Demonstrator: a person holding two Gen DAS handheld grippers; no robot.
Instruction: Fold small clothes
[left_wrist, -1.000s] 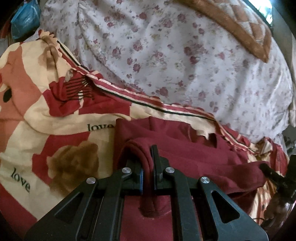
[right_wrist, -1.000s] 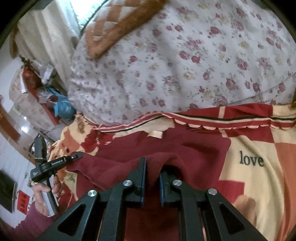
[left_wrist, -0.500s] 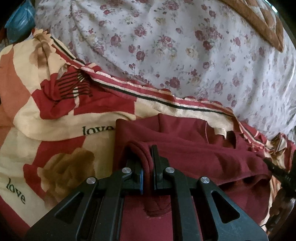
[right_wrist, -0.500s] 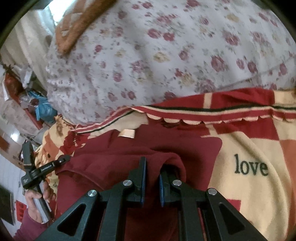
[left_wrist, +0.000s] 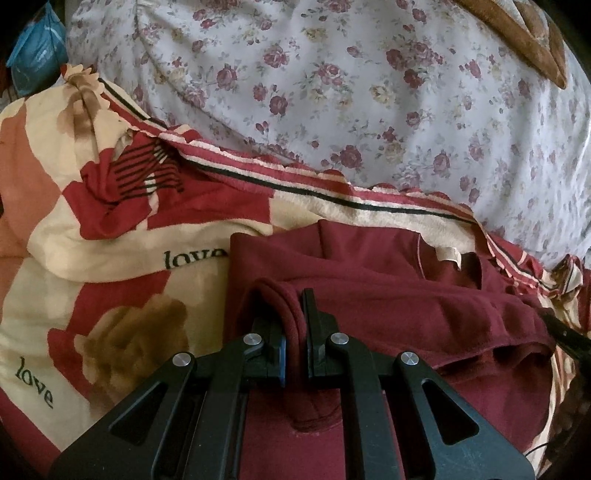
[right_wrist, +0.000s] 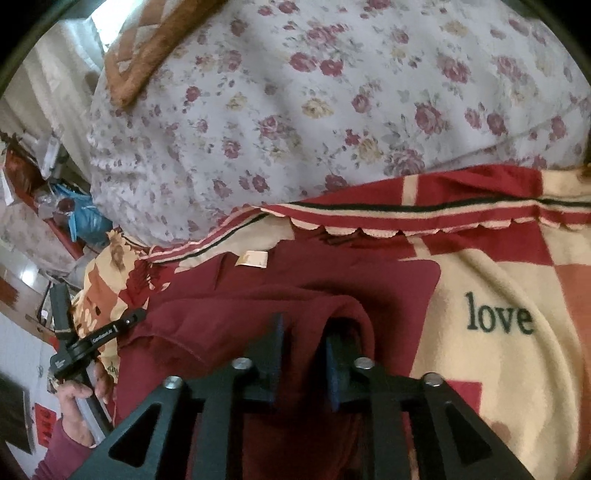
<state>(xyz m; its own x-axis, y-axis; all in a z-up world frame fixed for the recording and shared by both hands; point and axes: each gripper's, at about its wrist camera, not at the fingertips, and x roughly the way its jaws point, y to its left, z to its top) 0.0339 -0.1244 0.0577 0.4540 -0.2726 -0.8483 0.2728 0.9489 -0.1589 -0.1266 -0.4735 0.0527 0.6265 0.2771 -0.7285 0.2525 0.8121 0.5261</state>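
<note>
One fold laid over: maroon garment (left_wrist: 388, 295) doubled on the love blanket (left_wrist: 122, 266), collar tag at 12 o'clock. Left gripper (left_wrist: 293, 314) clamped on folded hem. Right gripper (right_wrist: 303, 332) jaws just opening, cloth between but pads off it. Probably midway; release on both sides, further folds and smoothing left. Floral quilt (right_wrist: 332, 110) beyond.

Soft, matt maroon knit garment (left_wrist: 369, 273) with a small cream cloth label (left_wrist: 448, 254). Fuzzy fleece blanket (left_wrist: 110, 258) (plush, printed "love"). Smooth, thin floral cotton quilt (left_wrist: 369, 103). Matt black plastic left gripper (left_wrist: 294, 314) with shiny metal rivets (left_wrist: 254, 338).
</note>
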